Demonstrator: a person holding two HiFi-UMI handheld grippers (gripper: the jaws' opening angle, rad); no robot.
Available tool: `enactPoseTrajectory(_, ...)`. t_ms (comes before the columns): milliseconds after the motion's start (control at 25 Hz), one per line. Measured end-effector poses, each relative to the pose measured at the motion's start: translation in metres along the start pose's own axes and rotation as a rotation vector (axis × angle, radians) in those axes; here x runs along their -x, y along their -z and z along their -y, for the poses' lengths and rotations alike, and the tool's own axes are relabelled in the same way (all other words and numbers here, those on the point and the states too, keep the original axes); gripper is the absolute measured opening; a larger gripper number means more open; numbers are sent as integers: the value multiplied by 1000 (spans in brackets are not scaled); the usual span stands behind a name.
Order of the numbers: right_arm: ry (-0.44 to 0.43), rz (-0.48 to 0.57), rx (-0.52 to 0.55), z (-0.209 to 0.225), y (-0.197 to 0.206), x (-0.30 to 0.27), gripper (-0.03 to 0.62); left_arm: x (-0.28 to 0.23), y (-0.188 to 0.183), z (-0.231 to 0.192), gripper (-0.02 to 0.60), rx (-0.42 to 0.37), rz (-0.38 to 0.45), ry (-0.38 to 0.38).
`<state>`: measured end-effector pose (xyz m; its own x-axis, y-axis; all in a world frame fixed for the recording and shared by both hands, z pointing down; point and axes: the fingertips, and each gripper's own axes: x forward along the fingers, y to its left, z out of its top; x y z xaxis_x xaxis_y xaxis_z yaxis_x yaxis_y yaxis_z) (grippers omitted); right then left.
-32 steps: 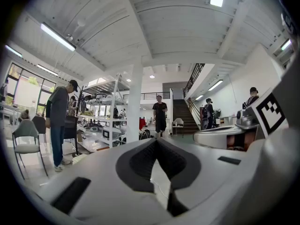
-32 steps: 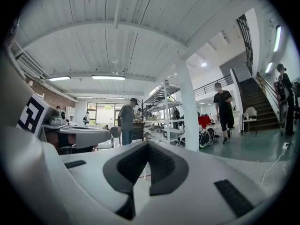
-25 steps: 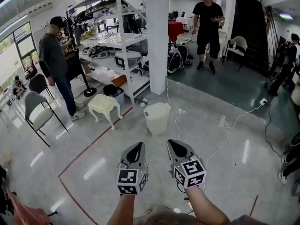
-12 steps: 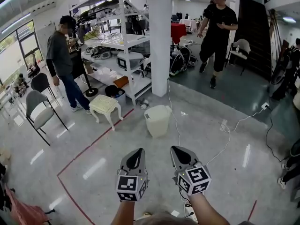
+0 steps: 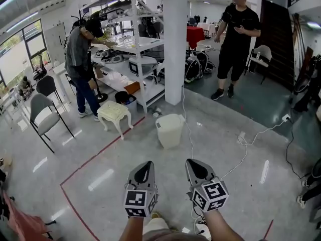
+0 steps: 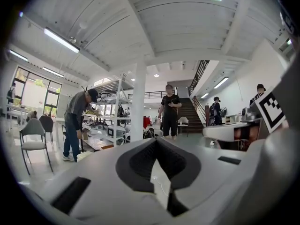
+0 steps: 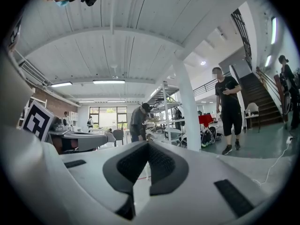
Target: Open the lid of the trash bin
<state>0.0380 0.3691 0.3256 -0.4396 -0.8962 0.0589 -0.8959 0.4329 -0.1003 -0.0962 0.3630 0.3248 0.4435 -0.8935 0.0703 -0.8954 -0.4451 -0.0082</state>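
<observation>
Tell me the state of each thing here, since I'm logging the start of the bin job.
Trash bin: upright, lid down.
Left gripper: shut, empty, short of the bin.
Right gripper: shut, empty, short of the bin.
Stool: upright.

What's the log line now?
phase: pre-contact | trash bin: lid down, untouched | left gripper: shut, empty | right gripper: shut, empty | both short of bin

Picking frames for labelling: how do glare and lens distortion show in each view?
Head view: light streaks glare on the glossy grey floor, yet the white lidded trash bin reads sharp. Left and right gripper views: heavy fisheye bending, black corners.
</observation>
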Motion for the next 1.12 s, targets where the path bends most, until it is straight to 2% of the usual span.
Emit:
enactPoseTrajectory(600,-3,4,-1,24,3,-44,34,-52,-1,-15,-12,-13,6,17)
enactPoseTrajectory(1120,8,-13,-22,59,5,-114,35,-127,3,-49,-12,8,-17,39)
